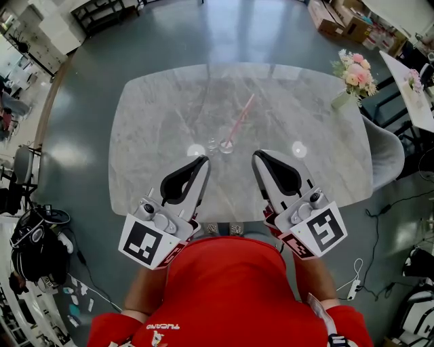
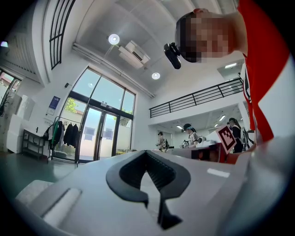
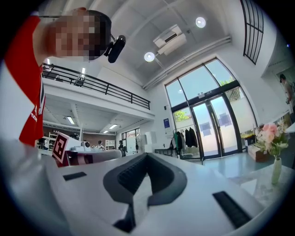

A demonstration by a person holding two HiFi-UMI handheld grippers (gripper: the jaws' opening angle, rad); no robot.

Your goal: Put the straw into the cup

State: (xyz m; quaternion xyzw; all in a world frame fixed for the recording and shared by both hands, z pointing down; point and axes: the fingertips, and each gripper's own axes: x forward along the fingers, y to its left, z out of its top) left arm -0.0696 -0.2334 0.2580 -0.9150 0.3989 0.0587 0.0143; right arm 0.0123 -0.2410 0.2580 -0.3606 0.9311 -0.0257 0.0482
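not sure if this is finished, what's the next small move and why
Probably none: I'd leave the left claw and right claw parked, shut and empty, at the near edge of the table. The pink straw seems to end inside the clear cup, leaning away from the person, though that isn't certain.

table: grey marble top, rounded corners | flower vase: pink blooms, at table's far right corner | chair: grey, just beside table's right edge | cardboard boxes: well beyond table | glass doors: coat rack beside them
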